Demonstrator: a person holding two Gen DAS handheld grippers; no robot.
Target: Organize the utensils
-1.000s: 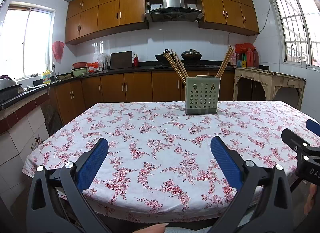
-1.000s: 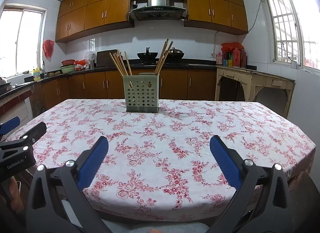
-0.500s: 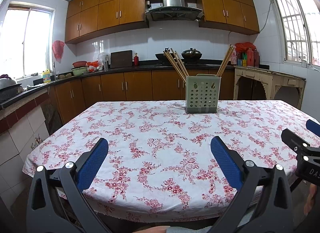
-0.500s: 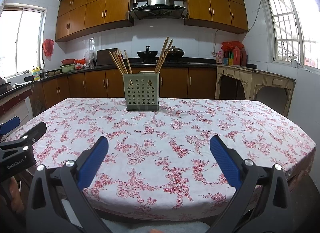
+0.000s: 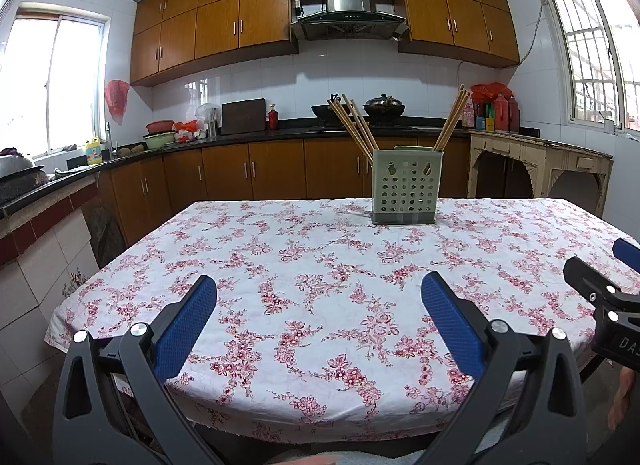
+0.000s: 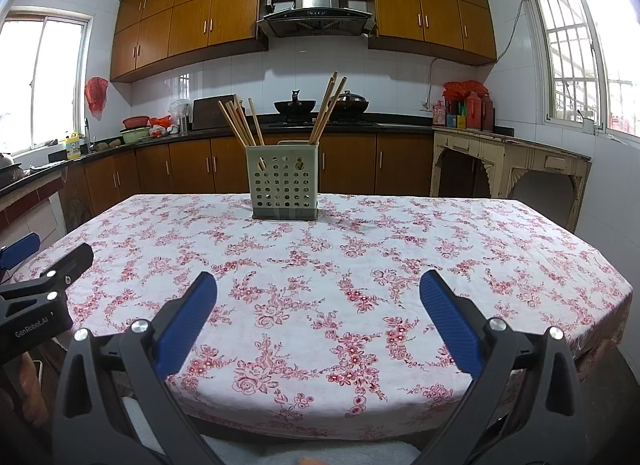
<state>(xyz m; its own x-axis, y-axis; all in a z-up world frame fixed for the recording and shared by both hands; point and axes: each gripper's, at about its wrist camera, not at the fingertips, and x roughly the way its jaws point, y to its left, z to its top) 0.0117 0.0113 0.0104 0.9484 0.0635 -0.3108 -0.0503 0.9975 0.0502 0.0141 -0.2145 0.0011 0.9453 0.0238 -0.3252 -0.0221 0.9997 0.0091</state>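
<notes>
A grey-green perforated utensil holder stands upright at the far side of the table, also in the right wrist view. Wooden chopsticks lean out of it in two bunches, left and right. My left gripper is open and empty, held over the table's near edge. My right gripper is open and empty, beside it to the right. Each gripper shows at the edge of the other's view, the right one and the left one.
The table wears a white cloth with red flowers. Kitchen counters with pots and bottles run behind and to the left. A pale side table stands at the right wall.
Both grippers have dropped slightly, so the holder sits a little higher in both views. Both stay open and empty.
</notes>
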